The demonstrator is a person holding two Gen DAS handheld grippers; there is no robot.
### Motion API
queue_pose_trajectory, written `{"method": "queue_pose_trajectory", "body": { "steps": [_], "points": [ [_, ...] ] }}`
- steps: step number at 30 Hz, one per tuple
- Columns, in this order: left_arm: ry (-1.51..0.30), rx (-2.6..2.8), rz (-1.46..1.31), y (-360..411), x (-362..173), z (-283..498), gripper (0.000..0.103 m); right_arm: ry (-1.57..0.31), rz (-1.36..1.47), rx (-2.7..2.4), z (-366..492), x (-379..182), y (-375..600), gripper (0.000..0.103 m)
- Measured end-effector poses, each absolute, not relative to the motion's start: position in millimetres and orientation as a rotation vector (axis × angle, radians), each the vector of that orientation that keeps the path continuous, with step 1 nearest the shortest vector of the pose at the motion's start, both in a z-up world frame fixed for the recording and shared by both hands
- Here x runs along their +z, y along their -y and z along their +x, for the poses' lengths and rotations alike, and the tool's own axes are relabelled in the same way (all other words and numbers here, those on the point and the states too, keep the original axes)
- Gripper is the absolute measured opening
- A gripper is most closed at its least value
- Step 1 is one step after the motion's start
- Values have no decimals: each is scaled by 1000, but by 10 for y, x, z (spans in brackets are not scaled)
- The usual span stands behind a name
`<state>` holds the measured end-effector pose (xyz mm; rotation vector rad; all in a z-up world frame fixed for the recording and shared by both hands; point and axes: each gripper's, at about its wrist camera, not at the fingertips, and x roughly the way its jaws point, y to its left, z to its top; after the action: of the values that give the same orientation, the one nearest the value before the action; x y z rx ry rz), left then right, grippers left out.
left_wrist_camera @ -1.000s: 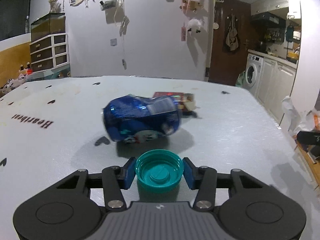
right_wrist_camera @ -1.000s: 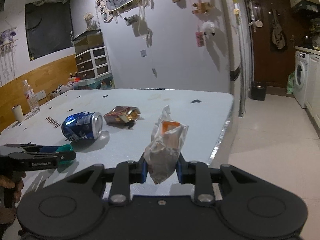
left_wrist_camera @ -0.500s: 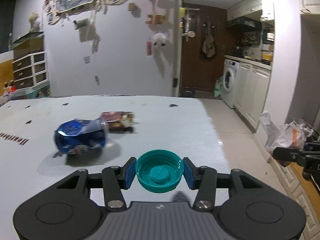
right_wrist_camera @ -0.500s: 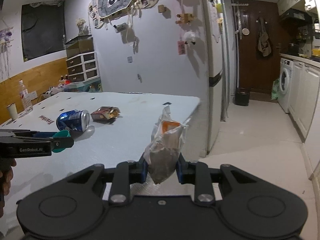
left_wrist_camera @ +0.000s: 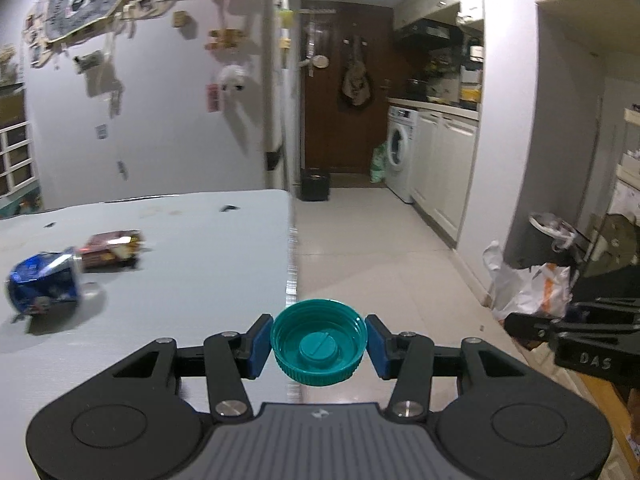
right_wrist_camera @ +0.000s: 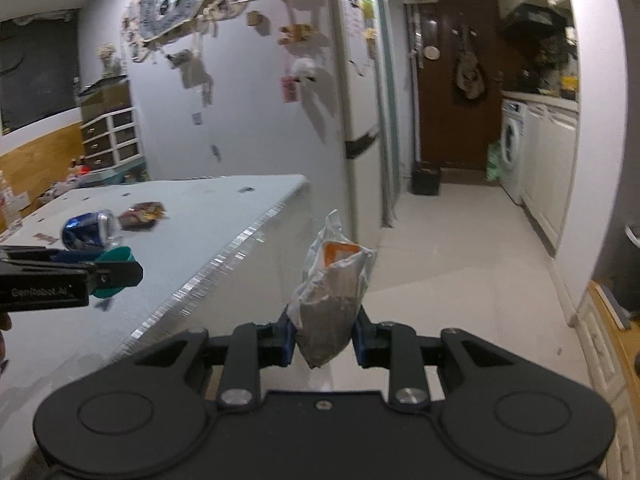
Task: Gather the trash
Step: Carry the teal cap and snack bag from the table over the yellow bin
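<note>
My left gripper [left_wrist_camera: 319, 345] is shut on a teal bottle cap [left_wrist_camera: 319, 350], held over the right edge of the white table [left_wrist_camera: 192, 280]. My right gripper [right_wrist_camera: 322, 338] is shut on a crumpled white and orange snack bag [right_wrist_camera: 330, 298], held upright over the floor beside the table [right_wrist_camera: 172, 280]. A crushed blue can [left_wrist_camera: 42, 288] and a dark red wrapper [left_wrist_camera: 110, 249] lie on the table at the left. The left gripper with the cap [right_wrist_camera: 116, 270] also shows in the right wrist view. The right gripper's bag [left_wrist_camera: 532, 290] shows in the left wrist view.
A black bin with a white liner [left_wrist_camera: 540, 242] stands on the floor at the right by the wall. A washing machine [left_wrist_camera: 398, 154] and white cabinets [left_wrist_camera: 444, 168] line the corridor. A small black box [left_wrist_camera: 315, 185] sits before the brown door. The tiled floor [right_wrist_camera: 460, 264] is open.
Both grippers have swung right, away from the table towards the corridor. The can and wrapper have shifted to the left of both views. Both grips are unchanged.
</note>
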<state>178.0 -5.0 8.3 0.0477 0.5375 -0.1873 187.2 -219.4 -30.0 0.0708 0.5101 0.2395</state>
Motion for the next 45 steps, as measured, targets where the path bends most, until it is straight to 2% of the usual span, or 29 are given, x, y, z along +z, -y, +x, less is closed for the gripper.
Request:
{"method": "queue_pose_trajectory", "body": {
  "steps": [12, 20, 29, 45],
  "points": [
    [-629, -288, 83, 955, -314, 2204, 50, -602, 109, 140, 1997, -785, 2845, 29],
    [-730, -332, 52, 1398, -827, 2673, 50, -719, 125, 101, 2243, -1214, 3169, 29],
    [-894, -329, 27, 1482, -1662, 3131, 50, -876, 139, 60, 2690, -1840, 3365, 29],
    [-1159, -298, -21, 1486, -2795, 3849, 50, -1140, 136, 9, 3398, -2973, 3376, 29]
  ]
}}
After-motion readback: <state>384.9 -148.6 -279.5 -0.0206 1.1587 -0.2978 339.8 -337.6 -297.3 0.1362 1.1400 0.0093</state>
